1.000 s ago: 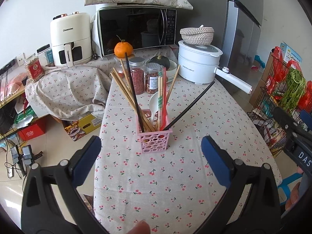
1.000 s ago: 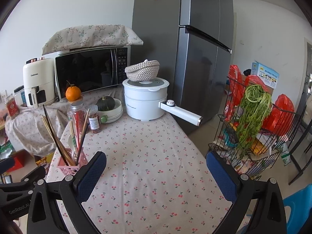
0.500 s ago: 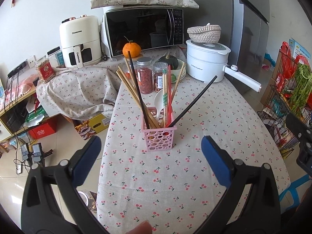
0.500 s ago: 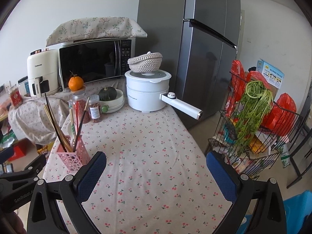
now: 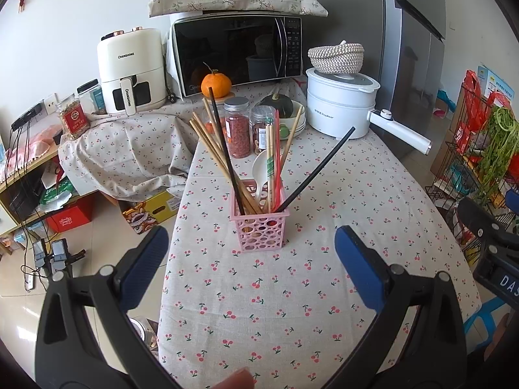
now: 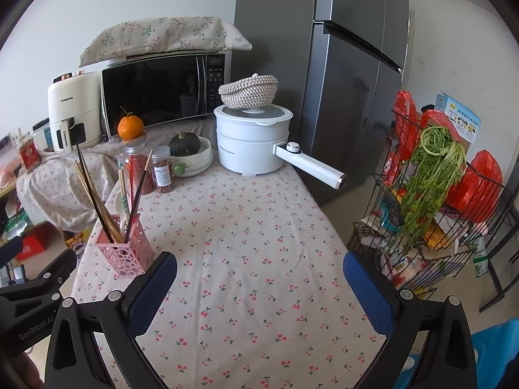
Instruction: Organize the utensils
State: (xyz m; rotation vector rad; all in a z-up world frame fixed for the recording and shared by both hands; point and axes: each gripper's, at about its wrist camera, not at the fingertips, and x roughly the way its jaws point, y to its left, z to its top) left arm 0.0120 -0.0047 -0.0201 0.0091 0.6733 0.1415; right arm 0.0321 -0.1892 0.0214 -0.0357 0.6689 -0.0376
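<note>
Presently, one pink perforated utensil holder (image 5: 260, 230) stands upright on the cherry-print tablecloth (image 5: 292, 291), at 12 o'clock from the left gripper (image 5: 251, 256). Contents: wooden chopsticks (image 5: 214, 159) fanned toward 11 o'clock, one black chopstick (image 5: 225, 149) among them, a second black chopstick (image 5: 316, 170) leaning toward 1 o'clock, red chopsticks (image 5: 277, 159), one white spoon (image 5: 261, 170). Left gripper: jaws spread wide, nothing between them. Right gripper (image 6: 259, 283): jaws equally wide, empty, holder at its 10 o'clock. Behind the holder: two spice jars (image 5: 239, 126), white electric pot (image 5: 340, 110), microwave (image 5: 236, 52).
</note>
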